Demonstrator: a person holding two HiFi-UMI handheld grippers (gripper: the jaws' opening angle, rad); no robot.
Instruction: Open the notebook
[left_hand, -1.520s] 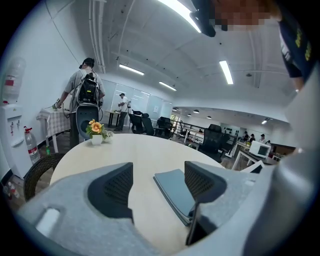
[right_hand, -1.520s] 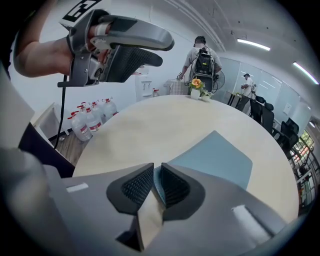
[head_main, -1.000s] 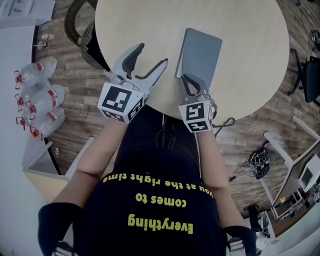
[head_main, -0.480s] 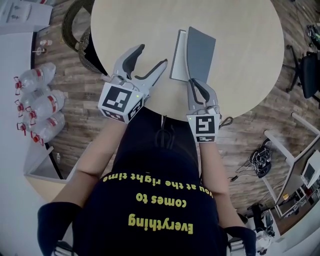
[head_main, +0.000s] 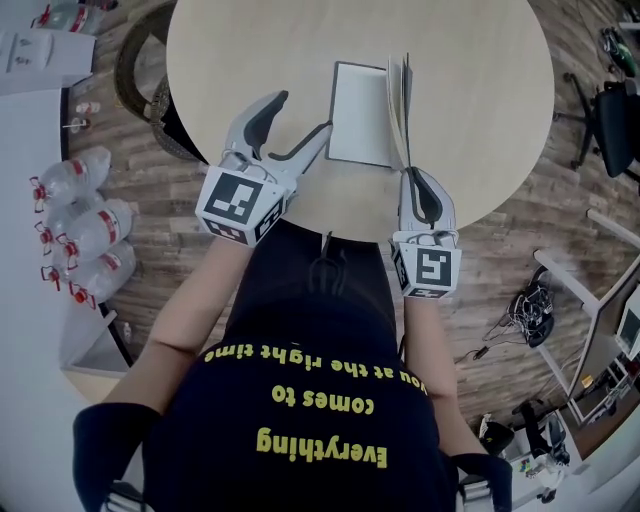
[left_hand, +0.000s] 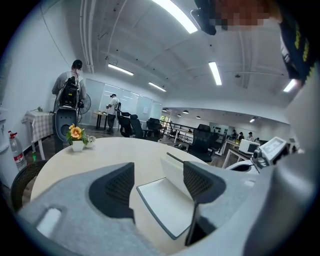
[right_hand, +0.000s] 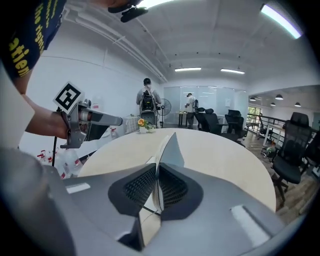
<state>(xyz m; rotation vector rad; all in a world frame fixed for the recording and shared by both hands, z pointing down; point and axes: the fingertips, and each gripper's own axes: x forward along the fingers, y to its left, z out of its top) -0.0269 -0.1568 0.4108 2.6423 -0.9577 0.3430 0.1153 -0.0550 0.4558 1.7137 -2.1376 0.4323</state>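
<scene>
Two claws at round bench (head_main: 250, 50): right claw (head_main: 411, 175) clamped on cover (head_main: 399, 100) of notebook (head_main: 372, 112), held upright; left claw (head_main: 300, 113) spread apart, empty, beside bared white page (head_main: 352, 135).

The round table (head_main: 260, 50) has a pale, wood-toned top, smooth and matt. The notebook (head_main: 358, 112) shows a plain white paper page, matt, bordered by a thin grey edge. Its cover (head_main: 400, 110) looks like stiff, smooth grey board. The left gripper (head_main: 300, 115) and right gripper (head_main: 412, 178) have light grey moulded plastic shells with a matt finish. Their black pads (left_hand: 114, 187) are finely ribbed and look rubbery. The marker cubes (head_main: 240, 205) carry flat black-and-white print. The floor (head_main: 170, 230) is brown wood planking with visible grain. The bottles (head_main: 85, 235) are clear glossy plastic with red caps. The shirt (head_main: 310, 400) is dark cloth with yellow print.
</scene>
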